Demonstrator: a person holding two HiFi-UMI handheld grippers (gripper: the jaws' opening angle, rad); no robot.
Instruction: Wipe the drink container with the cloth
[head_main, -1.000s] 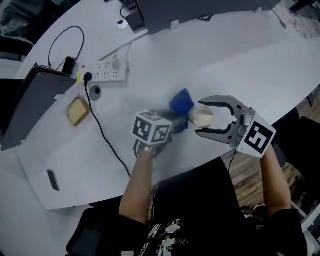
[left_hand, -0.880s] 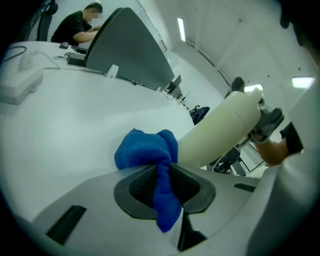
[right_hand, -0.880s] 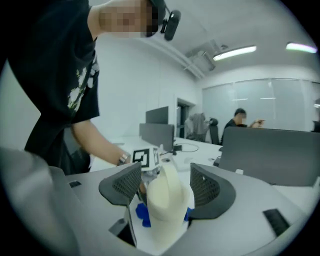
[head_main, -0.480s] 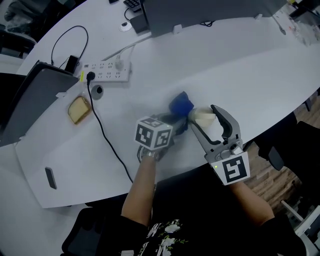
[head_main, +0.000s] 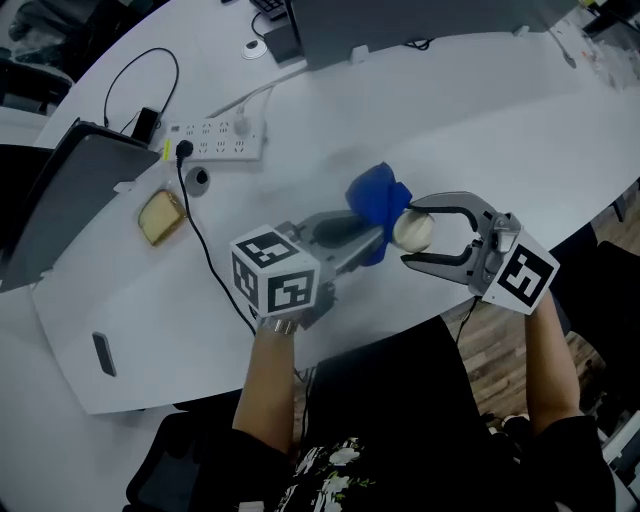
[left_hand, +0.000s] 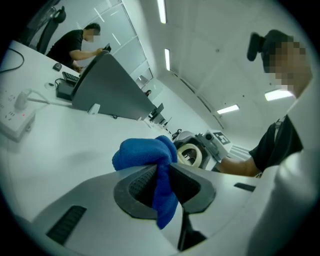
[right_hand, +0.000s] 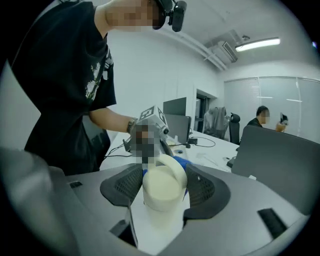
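Observation:
The drink container (head_main: 412, 232), a small cream cup, lies sideways between the jaws of my right gripper (head_main: 409, 236), above the table's near edge. In the right gripper view the cup (right_hand: 162, 185) fills the gap of that gripper (right_hand: 161, 175), both pads against it; the jaws have just been closing slightly on it. My left gripper (head_main: 370, 238) is shut on a bunched blue cloth (head_main: 378, 205), which touches the cup's left side. In the left gripper view the cloth (left_hand: 145, 152) hangs pinched in the gripper (left_hand: 161, 181), with the cup (left_hand: 190, 154) just behind it.
A white power strip (head_main: 215, 142) and a black cable (head_main: 215, 280) lie at the left. A tan bread-like slab (head_main: 158, 218) sits beside a dark grey laptop (head_main: 70, 200). A monitor's back (head_main: 400, 25) stands at the far edge. The white table (head_main: 500, 120) ends near my body.
My left gripper has risen from the table with the cloth, which now sits higher against the cup. The right gripper swung its cube toward me, then back to the right, still holding the cup.

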